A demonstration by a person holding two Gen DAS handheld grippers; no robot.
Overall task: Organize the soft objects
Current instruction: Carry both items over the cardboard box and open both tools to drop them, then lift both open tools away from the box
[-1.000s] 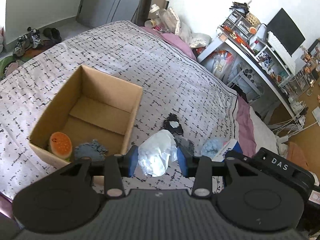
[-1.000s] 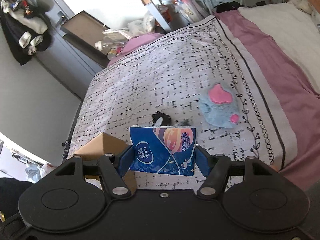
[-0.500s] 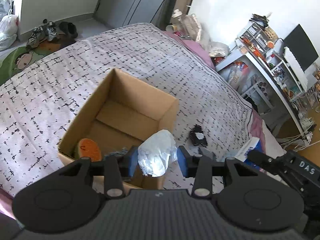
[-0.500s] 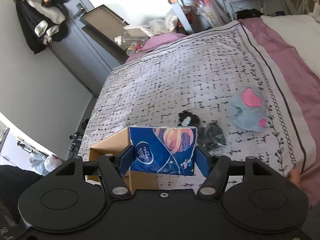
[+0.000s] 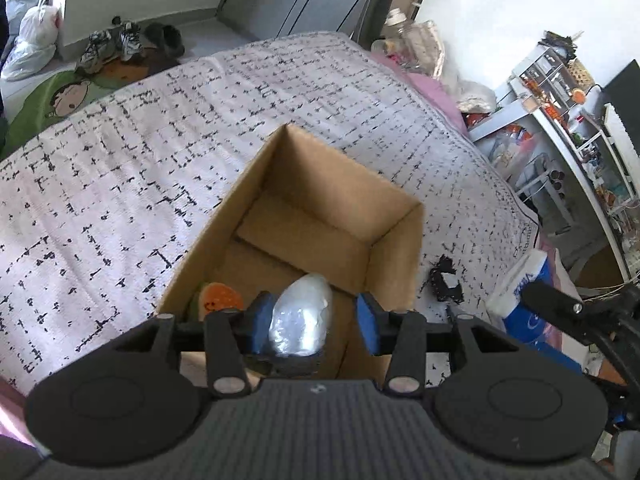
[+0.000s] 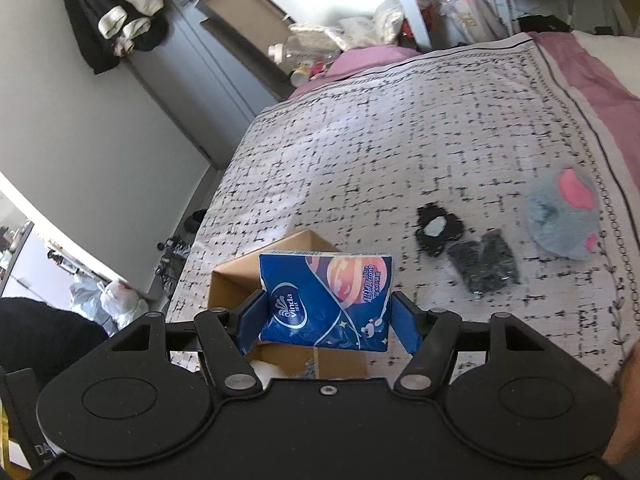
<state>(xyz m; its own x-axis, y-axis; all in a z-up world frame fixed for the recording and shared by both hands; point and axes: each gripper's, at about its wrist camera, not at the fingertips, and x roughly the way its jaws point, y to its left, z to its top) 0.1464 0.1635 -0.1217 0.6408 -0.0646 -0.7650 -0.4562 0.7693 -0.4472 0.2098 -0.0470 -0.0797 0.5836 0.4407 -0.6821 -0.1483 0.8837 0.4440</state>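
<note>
Left wrist view: left gripper (image 5: 314, 322), jaws spread, hangs over the box (image 5: 394, 254), its bag (image 5: 301, 317) touching only one pad, so simply lift clear. Right gripper (image 6: 326, 316) clamps the tissue pack (image 6: 325, 300); centre it over the box before letting go.

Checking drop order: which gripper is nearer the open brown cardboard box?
Left. The left gripper hangs over the cardboard box opening; the right gripper sits beside its outer corner.

Matt brown cardboard box (image 5: 332, 200) on a printed cloth bedspread (image 5: 120, 160). Crinkled plastic bag (image 5: 302, 320) — translucent, shiny. Glossy blue tissue pack (image 6: 326, 306).
</note>
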